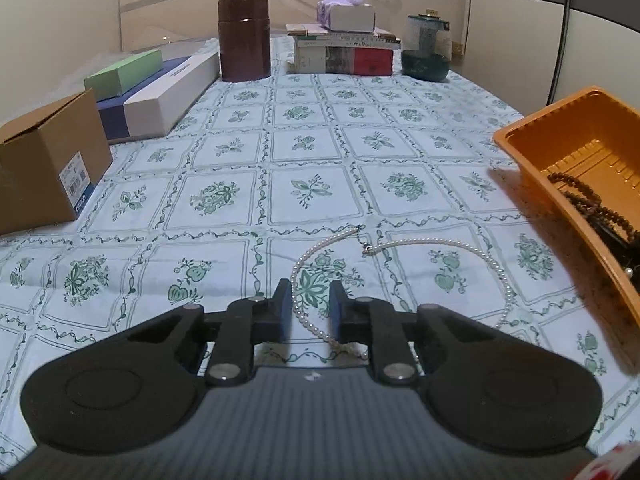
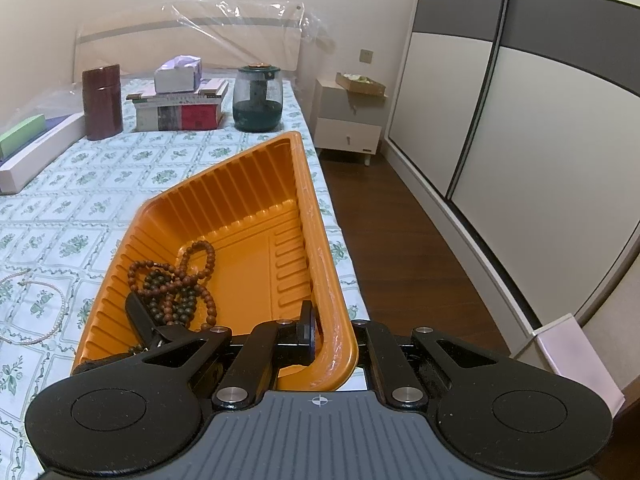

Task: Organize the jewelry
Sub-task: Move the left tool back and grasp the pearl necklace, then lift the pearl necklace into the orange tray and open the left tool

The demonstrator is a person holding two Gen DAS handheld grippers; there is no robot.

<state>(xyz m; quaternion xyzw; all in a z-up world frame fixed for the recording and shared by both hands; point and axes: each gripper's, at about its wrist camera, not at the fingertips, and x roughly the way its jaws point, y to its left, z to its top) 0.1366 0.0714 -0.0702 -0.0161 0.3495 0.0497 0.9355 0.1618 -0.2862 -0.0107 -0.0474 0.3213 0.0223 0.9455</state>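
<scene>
A white pearl necklace (image 1: 420, 241) lies in a loop on the green-flowered cloth (image 1: 224, 148). My left gripper (image 1: 310, 292) is low over it, open, with one strand passing between the blue pads without being pressed. An orange plastic tray (image 1: 532, 136) sits at the right. In the right wrist view the tray (image 2: 328, 280) holds brown and dark bead strings (image 2: 176, 284) and a black piece (image 2: 140, 316). My right gripper (image 2: 332, 320) is shut on the tray's near right wall, one finger inside, the other hidden outside. The pearl necklace (image 2: 60, 312) lies left of the tray.
Along the left stand a cardboard box (image 1: 44, 160), a long white box (image 1: 168, 100) and a green box (image 1: 124, 72). At the back are a brown canister (image 1: 244, 38), stacked books (image 1: 344, 54) and a dark green jar (image 1: 426, 48). The surface's edge drops to a wood floor (image 2: 400, 240).
</scene>
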